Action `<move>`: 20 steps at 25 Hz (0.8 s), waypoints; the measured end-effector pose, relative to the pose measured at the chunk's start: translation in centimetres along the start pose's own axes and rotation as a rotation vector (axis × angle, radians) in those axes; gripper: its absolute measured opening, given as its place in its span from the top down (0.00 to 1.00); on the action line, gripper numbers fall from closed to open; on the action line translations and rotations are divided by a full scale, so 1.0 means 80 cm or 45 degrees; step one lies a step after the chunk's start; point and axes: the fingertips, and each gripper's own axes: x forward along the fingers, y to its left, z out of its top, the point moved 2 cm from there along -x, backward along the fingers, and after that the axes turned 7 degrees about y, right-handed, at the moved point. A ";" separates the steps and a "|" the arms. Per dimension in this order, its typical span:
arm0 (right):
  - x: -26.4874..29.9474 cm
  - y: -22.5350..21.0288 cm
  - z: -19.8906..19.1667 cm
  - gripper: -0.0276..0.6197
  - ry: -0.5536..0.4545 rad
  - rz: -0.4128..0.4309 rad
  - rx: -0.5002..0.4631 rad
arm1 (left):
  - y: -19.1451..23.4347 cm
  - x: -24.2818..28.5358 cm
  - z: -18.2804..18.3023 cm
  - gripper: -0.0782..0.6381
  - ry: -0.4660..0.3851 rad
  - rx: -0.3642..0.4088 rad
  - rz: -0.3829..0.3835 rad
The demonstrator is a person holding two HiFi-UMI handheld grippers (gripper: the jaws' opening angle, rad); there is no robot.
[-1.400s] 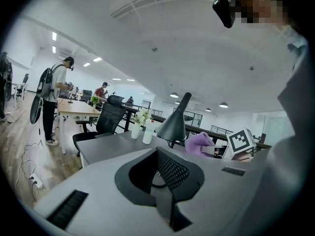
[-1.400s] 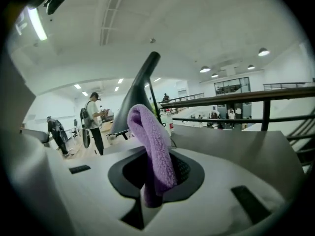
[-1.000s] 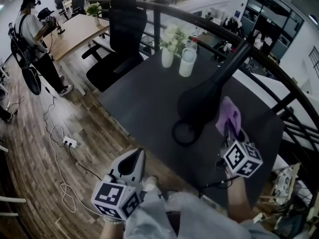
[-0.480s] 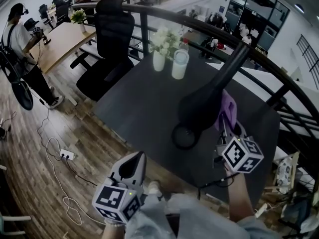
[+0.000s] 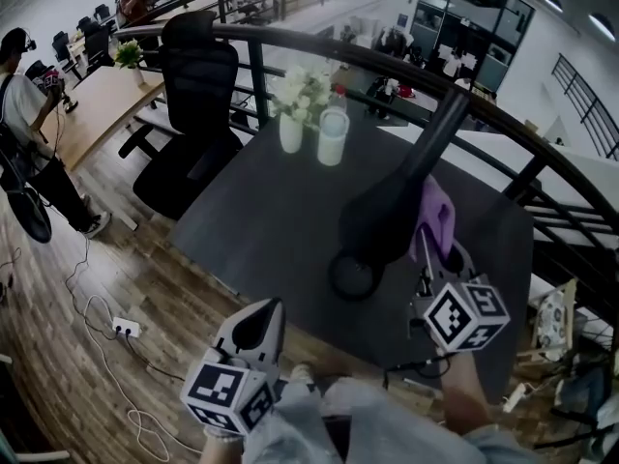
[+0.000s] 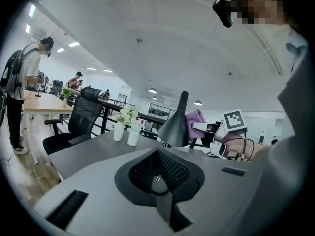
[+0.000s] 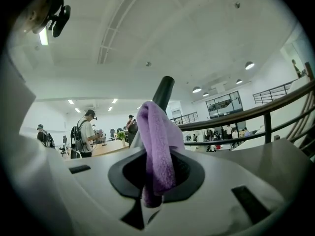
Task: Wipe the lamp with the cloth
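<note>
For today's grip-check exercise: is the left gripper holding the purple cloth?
No, the purple cloth sits pinched in the right gripper; the left gripper holds nothing.

No words, numbers, brand names or signs can be read anywhere; the only printed marks are black-and-white square patterns, bearing no letters or digits, on the cube of the left gripper (image 5: pixel 263 309) and on the cube of the right gripper (image 5: pixel 435 245); any print on things farther off is too small to make out.
</note>
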 end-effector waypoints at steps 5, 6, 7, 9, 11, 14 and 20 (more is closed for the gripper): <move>-0.006 0.023 0.009 0.88 -0.033 0.002 -0.137 | 0.002 0.003 0.008 0.87 -0.008 0.017 -0.025; -0.005 0.029 0.009 0.88 -0.037 0.003 -0.169 | 0.003 0.002 0.009 0.87 -0.003 0.012 -0.025; -0.004 0.033 0.009 0.88 -0.038 0.007 -0.194 | 0.005 0.002 0.010 0.87 -0.006 0.008 -0.027; -0.001 0.042 0.010 0.88 -0.041 0.017 -0.220 | 0.008 0.003 0.012 0.87 -0.035 0.006 -0.036; 0.000 0.050 0.011 0.88 -0.045 0.027 -0.237 | 0.011 0.004 0.013 0.87 -0.034 0.010 -0.040; 0.002 0.063 0.011 0.88 -0.046 0.044 -0.281 | 0.015 0.007 0.018 0.87 -0.064 0.008 -0.044; 0.007 0.092 0.001 0.88 -0.019 0.096 -0.364 | 0.020 0.011 0.019 0.87 -0.081 0.004 -0.069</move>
